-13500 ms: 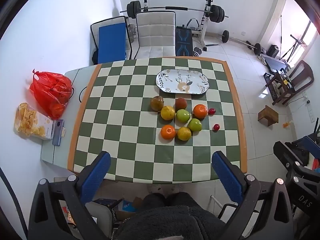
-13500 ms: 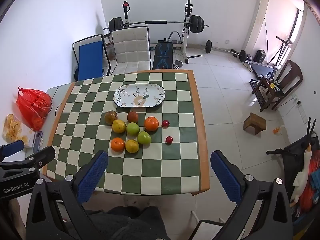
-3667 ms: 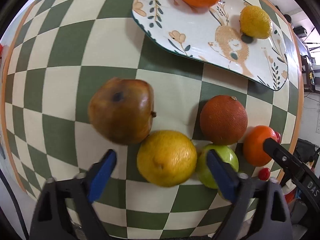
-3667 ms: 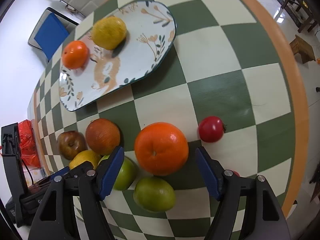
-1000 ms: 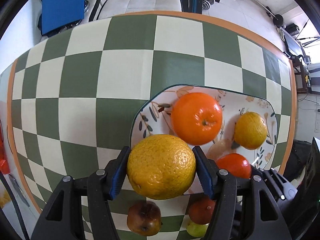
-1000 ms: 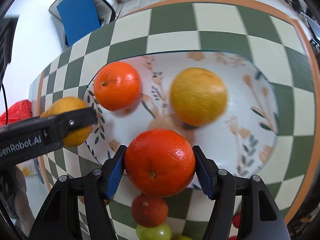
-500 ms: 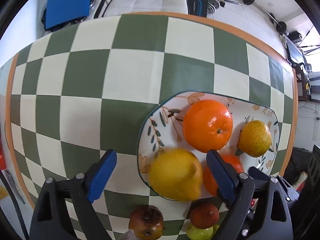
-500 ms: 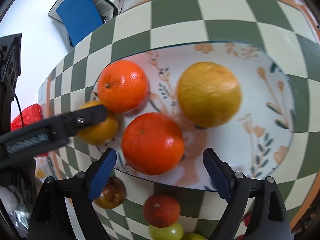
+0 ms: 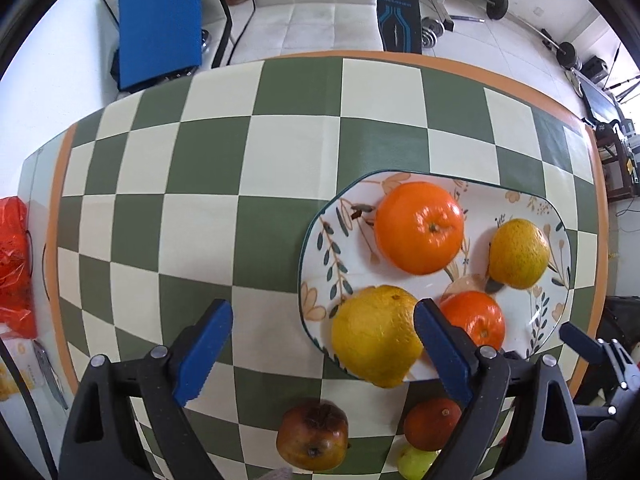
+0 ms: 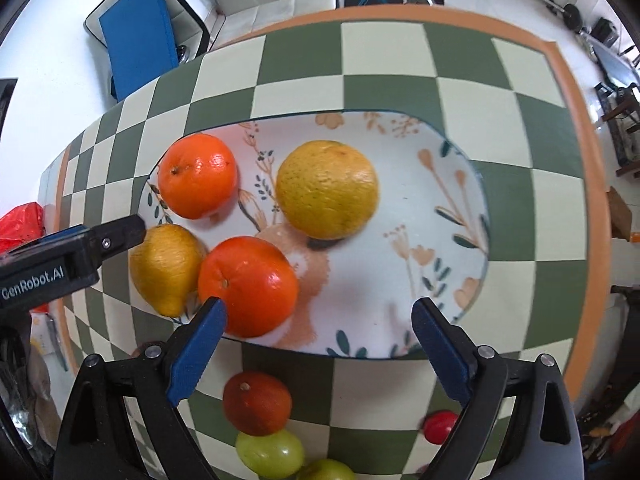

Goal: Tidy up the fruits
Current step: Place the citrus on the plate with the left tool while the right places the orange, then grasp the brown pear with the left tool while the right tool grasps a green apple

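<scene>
Both grippers, left gripper (image 9: 320, 344) and right gripper (image 10: 318, 332), have jaws spread and empty; four citrus sit on the plate (image 10: 460, 184). Next, center the jaws on the brown apple (image 9: 312, 436) on the checkered surface (image 9: 200, 200) before squeezing.

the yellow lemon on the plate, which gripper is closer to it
Left. The left gripper is open with the lemon against its right finger; the right gripper, also open, sits past the orange beside it.
</scene>
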`<action>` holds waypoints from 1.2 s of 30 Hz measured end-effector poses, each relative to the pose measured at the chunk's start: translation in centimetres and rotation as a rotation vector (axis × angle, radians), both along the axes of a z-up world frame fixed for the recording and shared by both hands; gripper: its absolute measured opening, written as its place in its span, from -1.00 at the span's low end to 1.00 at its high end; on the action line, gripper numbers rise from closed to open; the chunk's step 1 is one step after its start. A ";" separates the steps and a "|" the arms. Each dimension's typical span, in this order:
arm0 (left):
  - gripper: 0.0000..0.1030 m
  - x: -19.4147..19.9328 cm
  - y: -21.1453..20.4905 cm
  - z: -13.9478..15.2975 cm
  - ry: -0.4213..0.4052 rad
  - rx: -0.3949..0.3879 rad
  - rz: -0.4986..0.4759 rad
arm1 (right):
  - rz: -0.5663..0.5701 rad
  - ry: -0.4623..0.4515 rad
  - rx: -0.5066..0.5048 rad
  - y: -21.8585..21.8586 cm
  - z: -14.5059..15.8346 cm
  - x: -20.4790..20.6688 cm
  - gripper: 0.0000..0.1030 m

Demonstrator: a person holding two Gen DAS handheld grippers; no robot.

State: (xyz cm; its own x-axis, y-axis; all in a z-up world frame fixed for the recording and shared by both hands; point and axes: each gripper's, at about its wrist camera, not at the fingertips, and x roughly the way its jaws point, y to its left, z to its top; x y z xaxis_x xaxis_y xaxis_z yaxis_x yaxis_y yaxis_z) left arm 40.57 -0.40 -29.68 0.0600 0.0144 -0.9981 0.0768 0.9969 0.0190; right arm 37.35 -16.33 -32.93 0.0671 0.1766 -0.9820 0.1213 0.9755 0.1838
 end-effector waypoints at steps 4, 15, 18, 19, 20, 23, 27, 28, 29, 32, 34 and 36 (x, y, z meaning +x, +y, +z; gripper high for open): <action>0.80 -1.7 -0.1 1.3 -0.045 0.010 -0.008 | -0.017 -0.022 -0.016 -0.7 1.1 -1.0 0.86; 0.80 -6.2 0.2 8.0 -0.201 -0.031 -0.008 | -0.053 -0.144 -0.067 -2.5 7.9 -5.1 0.86; 0.80 -8.0 0.0 10.1 -0.247 -0.033 -0.028 | -0.057 -0.195 -0.075 -2.7 10.6 -6.9 0.86; 0.80 -8.7 0.0 10.9 -0.259 -0.036 -0.034 | -0.058 -0.207 -0.074 -2.7 11.3 -7.4 0.86; 0.80 -9.1 0.0 11.3 -0.267 -0.040 -0.036 | -0.058 -0.221 -0.075 -2.7 12.2 -8.0 0.86; 0.80 -10.6 -0.1 13.0 -0.285 -0.062 -0.039 | -0.049 -0.265 -0.082 -2.5 14.8 -9.6 0.86; 0.80 -12.6 -0.2 15.4 -0.337 -0.065 -0.051 | -0.037 -0.327 -0.099 -2.1 18.2 -11.7 0.86; 0.80 -13.1 -0.2 16.0 -0.350 -0.067 -0.053 | -0.038 -0.336 -0.100 -2.1 18.7 -12.2 0.86; 0.80 -13.5 -0.2 16.5 -0.359 -0.072 -0.056 | -0.039 -0.350 -0.103 -2.1 19.5 -12.8 0.86; 0.80 -14.8 -0.2 18.1 -0.381 -0.085 -0.062 | -0.048 -0.390 -0.111 -2.2 21.6 -14.7 0.86; 0.80 -15.6 -0.3 19.1 -0.399 -0.097 -0.066 | -0.058 -0.415 -0.118 -2.3 22.7 -15.8 0.86; 0.80 -16.3 -0.4 20.0 -0.424 -0.101 -0.070 | -0.060 -0.434 -0.123 -2.4 23.7 -16.9 0.86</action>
State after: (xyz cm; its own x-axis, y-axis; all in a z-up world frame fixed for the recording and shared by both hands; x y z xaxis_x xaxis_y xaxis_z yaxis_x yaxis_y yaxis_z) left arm 24.30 -0.79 -9.67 0.4618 -0.1004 -0.8813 0.1502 0.9881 -0.0338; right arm 20.42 -18.68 -9.25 0.4839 0.0431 -0.8741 0.1160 0.9868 0.1129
